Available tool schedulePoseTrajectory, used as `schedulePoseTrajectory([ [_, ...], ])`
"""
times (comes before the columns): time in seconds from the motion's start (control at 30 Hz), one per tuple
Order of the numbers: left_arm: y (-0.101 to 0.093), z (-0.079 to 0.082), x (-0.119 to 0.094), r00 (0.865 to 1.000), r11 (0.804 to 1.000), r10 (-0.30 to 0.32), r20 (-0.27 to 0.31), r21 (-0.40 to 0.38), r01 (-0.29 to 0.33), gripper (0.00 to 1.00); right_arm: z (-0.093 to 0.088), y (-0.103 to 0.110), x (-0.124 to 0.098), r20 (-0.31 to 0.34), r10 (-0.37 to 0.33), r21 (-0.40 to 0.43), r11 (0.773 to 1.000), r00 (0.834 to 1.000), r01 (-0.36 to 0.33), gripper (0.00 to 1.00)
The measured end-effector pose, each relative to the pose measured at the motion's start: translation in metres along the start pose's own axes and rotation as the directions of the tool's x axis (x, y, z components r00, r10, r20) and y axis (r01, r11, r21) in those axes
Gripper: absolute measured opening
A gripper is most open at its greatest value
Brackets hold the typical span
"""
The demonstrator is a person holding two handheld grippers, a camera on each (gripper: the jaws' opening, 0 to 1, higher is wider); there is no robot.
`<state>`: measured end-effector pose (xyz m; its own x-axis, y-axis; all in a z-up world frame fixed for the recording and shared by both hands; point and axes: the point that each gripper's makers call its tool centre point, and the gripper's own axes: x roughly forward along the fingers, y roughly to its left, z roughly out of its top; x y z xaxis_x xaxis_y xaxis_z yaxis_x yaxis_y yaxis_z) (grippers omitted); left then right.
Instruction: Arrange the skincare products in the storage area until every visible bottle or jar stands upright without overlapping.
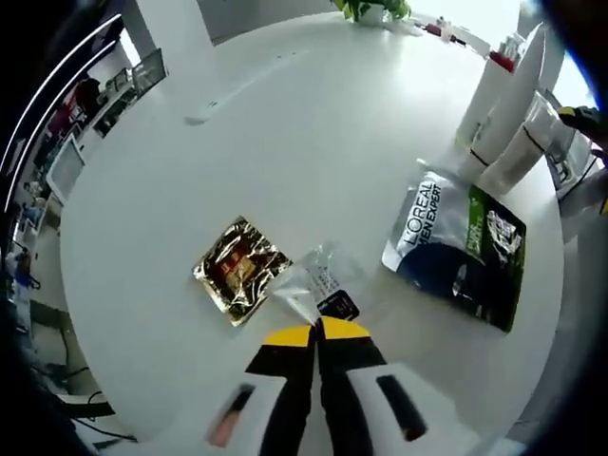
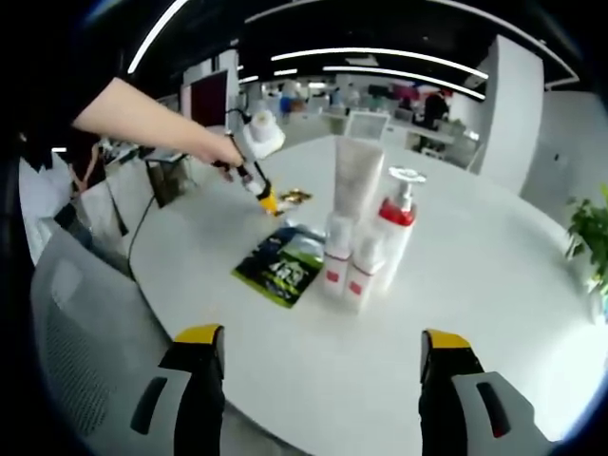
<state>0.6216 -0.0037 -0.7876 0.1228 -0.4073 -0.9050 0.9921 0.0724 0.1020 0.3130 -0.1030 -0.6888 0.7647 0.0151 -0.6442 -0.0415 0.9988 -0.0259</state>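
Left gripper (image 1: 316, 334), seen in its own view, has its yellow-tipped jaws pressed together on the corner of a small clear sachet (image 1: 320, 281) that lies on the round white table (image 1: 285, 142). In the right gripper view the same gripper (image 2: 270, 202) reaches in from the left, held by a person's hand (image 2: 220, 150) on a bare arm, its tip down at the table near the sachets.

Right gripper (image 2: 323, 353) hangs over the near edge of the table with its jaws spread wide apart and nothing between them.

Just left of the clear sachet lies a shiny gold and red sachet (image 1: 240, 268), flat on the table. To the right lies a larger silver, black and green pouch (image 1: 459, 243) with printed lettering, also flat. In the right gripper view this pouch (image 2: 282, 267) sits just beside a cluster of skincare products standing upright: a tall white tube (image 2: 355, 186), a pump bottle with a red collar (image 2: 394, 232), and two small white bottles with red labels (image 2: 345, 263) at the front, all close together. The left gripper view shows these white bottles (image 1: 503, 114) beyond the pouch.

A green plant (image 1: 372, 9) stands at the table's far edge.
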Motion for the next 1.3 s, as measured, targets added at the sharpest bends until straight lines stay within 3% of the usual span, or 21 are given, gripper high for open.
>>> schedulePoseTrajectory([
  [0.33, -0.008, 0.01, -0.023, 0.998, 0.994, -0.027, 0.065, 0.107, 0.02, 0.04, 0.001, 0.006, 0.001, 0.001, 0.022, -0.015, 1.0, 1.0, -0.022, 0.9],
  [0.53, -0.008, 0.014, -0.037, 0.995, 0.992, -0.018, 0.097, 0.128, 0.006, 0.04, 0.002, 0.01, 0.0, 0.006, 0.041, -0.023, 0.999, 0.999, -0.041, 0.9],
  [0.77, -0.019, 0.022, -0.061, 0.988, 0.988, -0.029, 0.152, 0.155, 0.005, 0.04, 0.007, 0.014, -0.002, 0.031, 0.068, -0.017, 0.998, 0.997, -0.068, 0.89],
  [0.87, -0.03, 0.022, -0.074, 0.983, 0.983, -0.064, 0.17, 0.18, 0.032, 0.03, 0.008, 0.021, -0.004, 0.032, 0.1, -0.023, 0.995, 0.994, -0.099, 0.89],
  [1.03, -0.046, 0.023, -0.094, 0.976, 0.976, -0.096, 0.197, 0.212, 0.054, 0.03, 0.013, 0.034, -0.009, 0.046, 0.185, -0.014, 0.983, 0.982, -0.185, 0.85],
  [1.17, -0.067, 0.027, -0.111, 0.963, 0.962, -0.138, 0.23, 0.263, 0.075, 0.03, 0.016, 0.047, -0.015, 0.052, 0.27, -0.071, 0.961, 0.961, -0.266, 0.71],
  [1.23, -0.076, 0.03, -0.118, 0.959, 0.957, -0.15, 0.242, 0.279, 0.08, 0.03, 0.016, 0.049, -0.016, 0.056, 0.29, -0.063, 0.956, 0.955, -0.286, 0.67],
  [1.3, -0.088, 0.034, -0.124, 0.951, 0.95, -0.172, 0.255, 0.299, 0.092, 0.03, 0.018, 0.056, -0.019, 0.071, 0.339, -0.014, 0.941, 0.938, -0.339, 0.68],
])
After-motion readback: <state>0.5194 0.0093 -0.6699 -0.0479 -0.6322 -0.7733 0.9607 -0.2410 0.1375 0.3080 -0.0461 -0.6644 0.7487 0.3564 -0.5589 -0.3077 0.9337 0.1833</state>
